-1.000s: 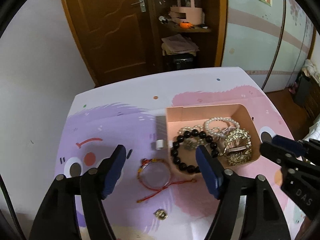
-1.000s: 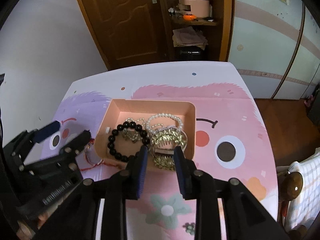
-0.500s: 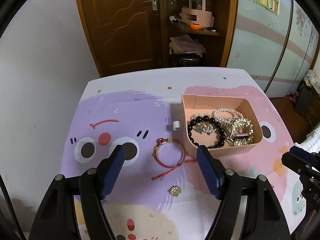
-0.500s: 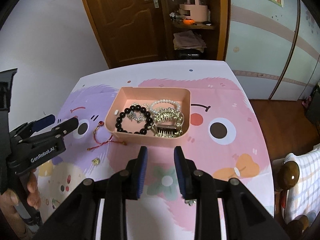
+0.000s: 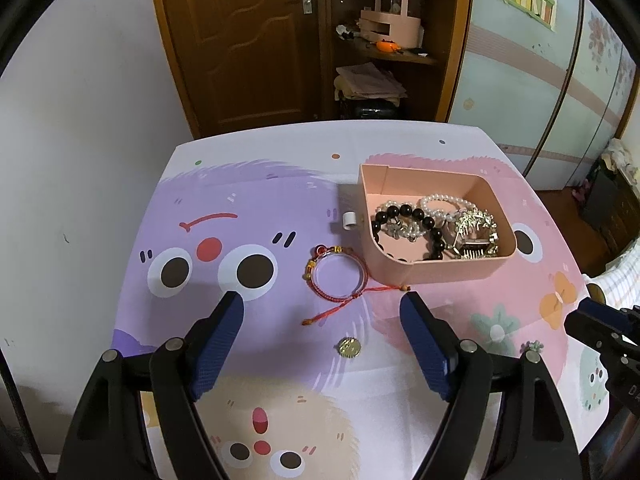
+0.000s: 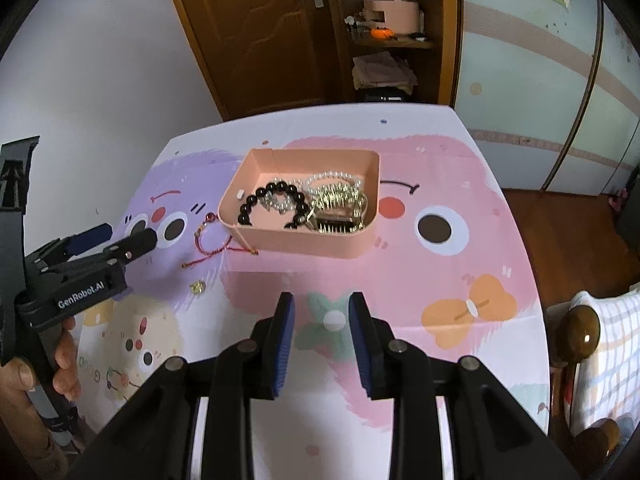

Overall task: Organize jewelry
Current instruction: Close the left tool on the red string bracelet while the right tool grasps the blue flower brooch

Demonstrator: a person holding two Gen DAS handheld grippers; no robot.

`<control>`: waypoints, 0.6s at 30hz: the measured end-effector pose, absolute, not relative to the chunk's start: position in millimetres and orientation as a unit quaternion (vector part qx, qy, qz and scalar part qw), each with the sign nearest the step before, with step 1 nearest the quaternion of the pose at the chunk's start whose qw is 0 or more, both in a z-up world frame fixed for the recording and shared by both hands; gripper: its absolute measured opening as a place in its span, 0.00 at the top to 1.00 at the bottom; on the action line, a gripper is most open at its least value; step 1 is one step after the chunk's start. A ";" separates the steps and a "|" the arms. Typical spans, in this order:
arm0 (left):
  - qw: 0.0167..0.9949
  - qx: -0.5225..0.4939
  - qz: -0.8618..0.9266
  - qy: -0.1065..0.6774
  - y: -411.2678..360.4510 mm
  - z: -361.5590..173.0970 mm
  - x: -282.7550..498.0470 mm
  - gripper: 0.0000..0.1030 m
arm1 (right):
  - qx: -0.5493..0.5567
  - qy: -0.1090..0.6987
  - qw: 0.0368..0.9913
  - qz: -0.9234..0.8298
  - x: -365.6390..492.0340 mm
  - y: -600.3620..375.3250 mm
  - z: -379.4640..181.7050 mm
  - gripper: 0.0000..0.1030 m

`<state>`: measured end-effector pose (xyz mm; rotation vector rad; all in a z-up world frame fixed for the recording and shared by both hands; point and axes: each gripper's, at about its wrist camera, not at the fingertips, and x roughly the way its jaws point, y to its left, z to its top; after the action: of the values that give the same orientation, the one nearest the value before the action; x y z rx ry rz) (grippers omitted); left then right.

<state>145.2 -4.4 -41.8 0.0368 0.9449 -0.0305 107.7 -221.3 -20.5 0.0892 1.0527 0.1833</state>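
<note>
A: Well, where does the jewelry sit on the worktop [image 5: 248, 152] with its cartoon-monster cloth?

B: Most of it is in the shallow pink plastic tray [image 5: 432, 270]: a black round-bead bracelet [image 5: 404, 213], a white pearl bracelet [image 5: 442, 202] and a gold-coloured toothed hair clip [image 5: 478, 234], all tangled together. In the right wrist view the same pink tray [image 6: 304, 242] stands mid-cloth, beyond the right tongs [image 6: 321, 316].

A: And outside the tray?

B: A red cord bracelet with small gold beads [image 5: 340, 276] lies flat just beside the tray's near left corner, its loose cord ends trailing toward the tray. A small round gold charm [image 5: 349, 348] lies nearer the camera, apart from it. A little white plastic cylinder [image 5: 349, 221] stands beside the tray's left wall.

A: How do the left tongs [image 5: 322, 316] stand?

B: Wide apart and opening further, hovering over the cloth with nothing between the blue pads [image 5: 218, 344]; the red bracelet lies beyond the tips.

A: The right ones?

B: Their pads [image 6: 282, 344] stand a narrow gap apart, gripping nothing, above the cloth's green flower print. A person's hand [image 6: 60, 364] holds the left tool's handle.
</note>
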 end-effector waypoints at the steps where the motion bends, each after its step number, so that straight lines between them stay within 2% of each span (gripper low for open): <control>1: 0.890 0.017 -0.015 0.456 -3.7 -42.4 144.5 0.23 | 0.043 0.504 0.858 0.087 105.9 -221.7 -22.1 0.73; 11: 0.884 0.016 -0.012 0.467 5.3 -50.4 140.7 0.23 | 0.061 0.521 0.848 0.074 96.1 -241.3 -29.5 0.72; 14: 0.884 0.015 -0.011 0.468 7.1 -50.9 141.3 0.23 | 0.066 0.525 0.845 0.074 93.9 -244.6 -31.5 0.66; 18: 0.883 0.015 -0.009 0.469 9.9 -51.9 141.2 0.23 | 0.063 0.527 0.844 0.076 90.6 -246.7 -33.1 0.65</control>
<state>141.2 9.9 -51.9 0.0319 0.9761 -0.0183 90.6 -246.7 -33.1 0.1340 1.1131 0.1612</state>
